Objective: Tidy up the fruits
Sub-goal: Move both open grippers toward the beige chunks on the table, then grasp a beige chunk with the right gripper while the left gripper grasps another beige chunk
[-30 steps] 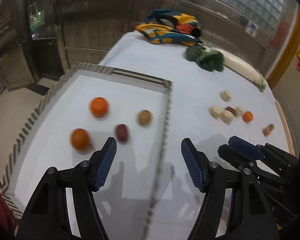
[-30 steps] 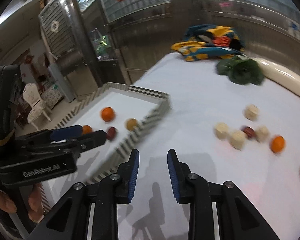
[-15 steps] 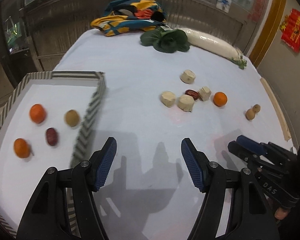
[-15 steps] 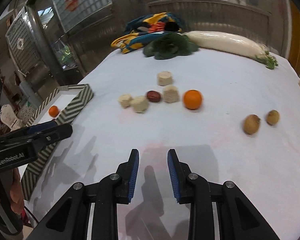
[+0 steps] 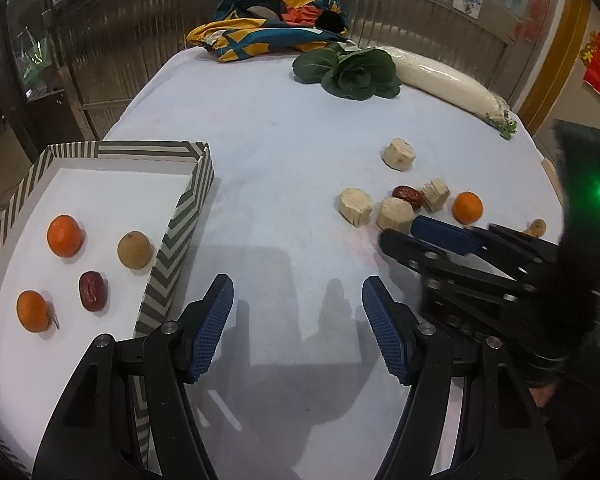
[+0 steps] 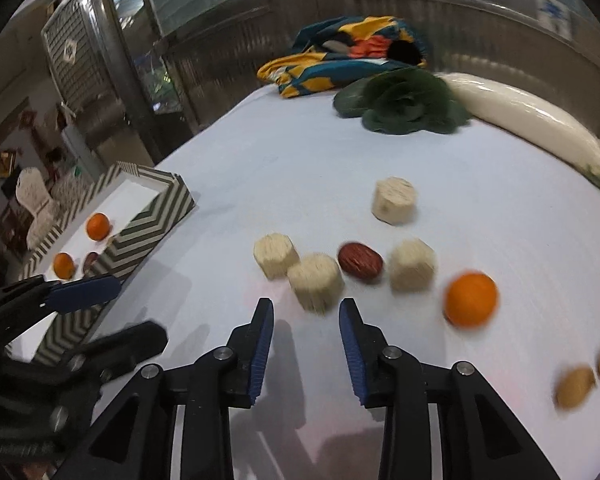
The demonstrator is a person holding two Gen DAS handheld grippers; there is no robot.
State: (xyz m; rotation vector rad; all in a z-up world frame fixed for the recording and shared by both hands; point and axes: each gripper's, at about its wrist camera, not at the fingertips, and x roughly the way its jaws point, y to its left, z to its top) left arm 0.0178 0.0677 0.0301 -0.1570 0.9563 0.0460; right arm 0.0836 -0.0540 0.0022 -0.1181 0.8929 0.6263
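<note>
The striped tray (image 5: 188, 200) at the left holds two oranges (image 5: 64, 236), a red date (image 5: 93, 291) and a brown longan (image 5: 135, 249). My left gripper (image 5: 297, 300) hangs open over bare cloth just right of the tray. Loose on the cloth lie an orange (image 6: 470, 298), a red date (image 6: 360, 261) and two longans (image 6: 574, 386). My right gripper (image 6: 306, 311) has its jaws opening with nothing pressed between them. It points at a pale chunk (image 6: 316, 286) just ahead of its tips. It also shows in the left wrist view as the right gripper (image 5: 400, 232).
Several pale cut chunks (image 5: 355, 206) sit around the loose date. At the far end lie leafy greens (image 5: 352, 70), a long white radish (image 5: 448, 82) and a bundled colourful cloth (image 5: 272, 20). The white tablecloth (image 5: 280, 152) drops off at its left and right edges.
Both views swung right from the tray toward the loose fruit. The right gripper came down close to the pale chunks, and its jaws widened a little.
</note>
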